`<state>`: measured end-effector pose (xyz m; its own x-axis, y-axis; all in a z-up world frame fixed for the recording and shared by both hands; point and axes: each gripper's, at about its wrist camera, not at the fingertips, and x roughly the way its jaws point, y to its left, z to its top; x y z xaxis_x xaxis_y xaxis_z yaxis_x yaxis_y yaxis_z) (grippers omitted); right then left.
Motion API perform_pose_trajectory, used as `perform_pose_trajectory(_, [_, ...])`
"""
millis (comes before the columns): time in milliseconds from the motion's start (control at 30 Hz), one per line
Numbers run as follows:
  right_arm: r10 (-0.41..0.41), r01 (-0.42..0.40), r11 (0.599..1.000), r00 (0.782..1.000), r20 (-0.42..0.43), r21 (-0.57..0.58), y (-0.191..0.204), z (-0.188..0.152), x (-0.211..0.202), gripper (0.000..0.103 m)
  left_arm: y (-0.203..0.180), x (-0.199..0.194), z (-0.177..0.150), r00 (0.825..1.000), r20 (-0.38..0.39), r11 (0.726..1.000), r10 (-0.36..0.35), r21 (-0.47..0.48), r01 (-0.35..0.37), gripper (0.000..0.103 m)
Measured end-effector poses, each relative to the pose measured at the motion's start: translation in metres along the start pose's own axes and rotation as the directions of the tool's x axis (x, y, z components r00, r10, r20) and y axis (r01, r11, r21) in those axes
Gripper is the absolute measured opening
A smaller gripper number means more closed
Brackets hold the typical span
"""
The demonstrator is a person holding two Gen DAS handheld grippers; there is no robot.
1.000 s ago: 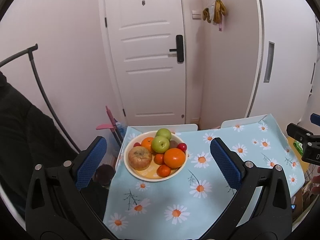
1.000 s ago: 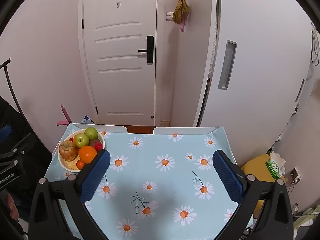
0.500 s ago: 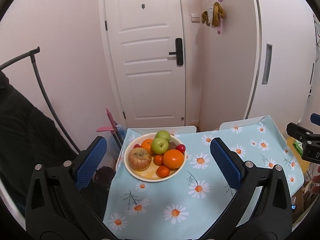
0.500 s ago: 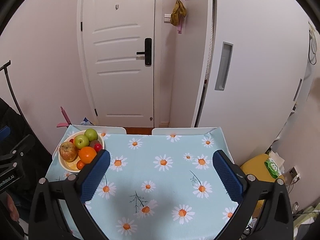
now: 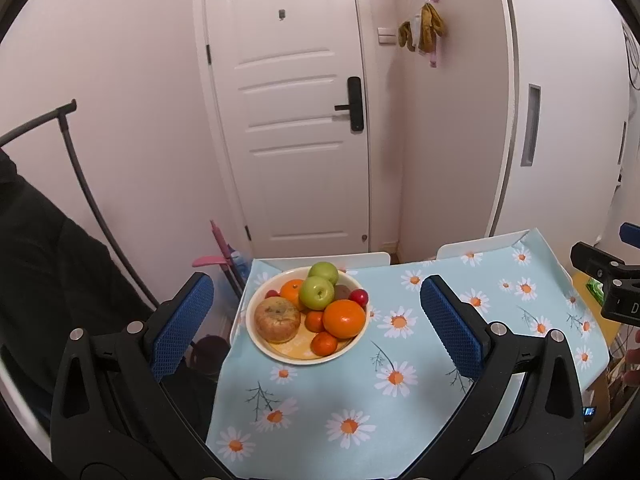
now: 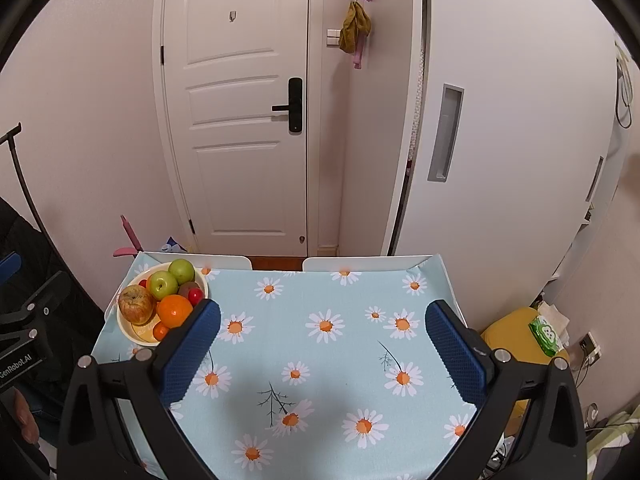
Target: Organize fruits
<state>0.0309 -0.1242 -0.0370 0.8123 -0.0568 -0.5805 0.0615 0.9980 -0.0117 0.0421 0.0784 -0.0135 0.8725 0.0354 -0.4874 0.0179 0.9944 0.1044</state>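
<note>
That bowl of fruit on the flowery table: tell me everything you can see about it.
The bowl is round, shallow and cream-coloured with a yellowish inside, glossy like ceramic or plastic. It sits upright near the table's far left corner on the daisy tablecloth, piled with green apples, oranges, a brownish apple and small red fruits. Neither gripper touches it.

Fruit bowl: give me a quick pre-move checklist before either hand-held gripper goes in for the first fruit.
1. Left hand-held gripper open and empty: ok.
2. Right hand-held gripper open and empty: ok.
3. Bowl fully on the table: cannot tell; it sits at the left edge.
4. Top fruit free to lift: ok; the green apple and the large orange lie uncovered on the pile.
5. Drop spot for sorted fruit: not ok; no second container shows.
6. Bruised apple reachable: ok, at the bowl's left side.
</note>
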Motion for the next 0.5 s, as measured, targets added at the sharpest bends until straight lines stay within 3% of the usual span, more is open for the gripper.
perform_pose_trajectory(500, [-0.003,0.003,1.000,1.000,-0.005,0.006,-0.0027,0.0015,0.0021,0.102,-0.0018,0.0021,0.0037,1.000,0.010,1.000,0.002,-0.002,-0.002,0.103])
